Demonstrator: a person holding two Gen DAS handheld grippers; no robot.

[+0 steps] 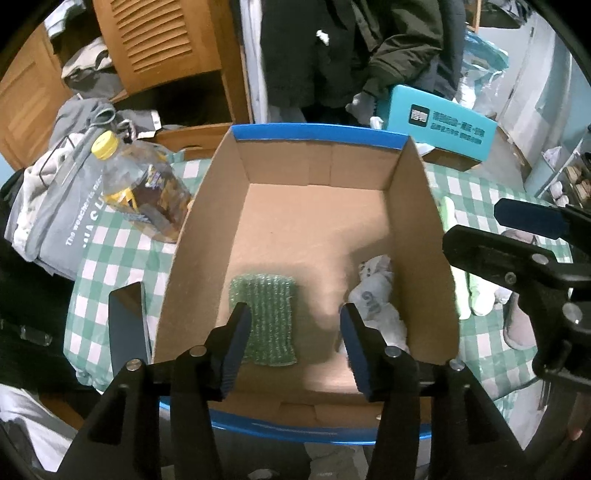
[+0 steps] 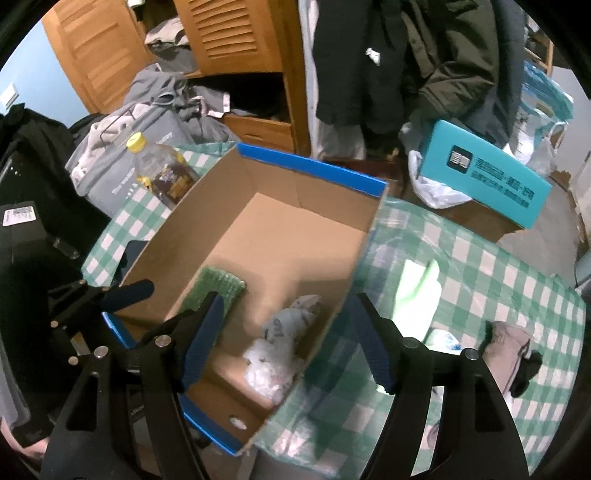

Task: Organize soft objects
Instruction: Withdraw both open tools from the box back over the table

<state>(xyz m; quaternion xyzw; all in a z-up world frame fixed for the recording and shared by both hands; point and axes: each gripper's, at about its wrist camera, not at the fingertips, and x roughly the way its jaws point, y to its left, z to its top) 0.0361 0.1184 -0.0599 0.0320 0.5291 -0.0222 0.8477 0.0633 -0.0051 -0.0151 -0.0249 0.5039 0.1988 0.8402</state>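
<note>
Your left hand-held gripper [image 1: 293,345] hangs with jaws apart and empty over the near end of the cardboard box [image 1: 424,229]. The green sponge [image 1: 266,317] lies flat on the box floor, long axis running near to far, just ahead of its left finger. The white crumpled cloth [image 1: 376,299] sits by the right wall, its print unreadable. Your right hand-held gripper [image 2: 286,338] is also apart, straddling that wall. The grey garment [image 1: 55,218] reads "The weather is".

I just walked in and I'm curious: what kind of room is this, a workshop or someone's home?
Most likely a home, probably a bedroom or living space. A wooden louvred wardrobe stands open with clothes spilling out, dark coats hang beside it, and the cardboard box sits on a green checked cloth.
</note>
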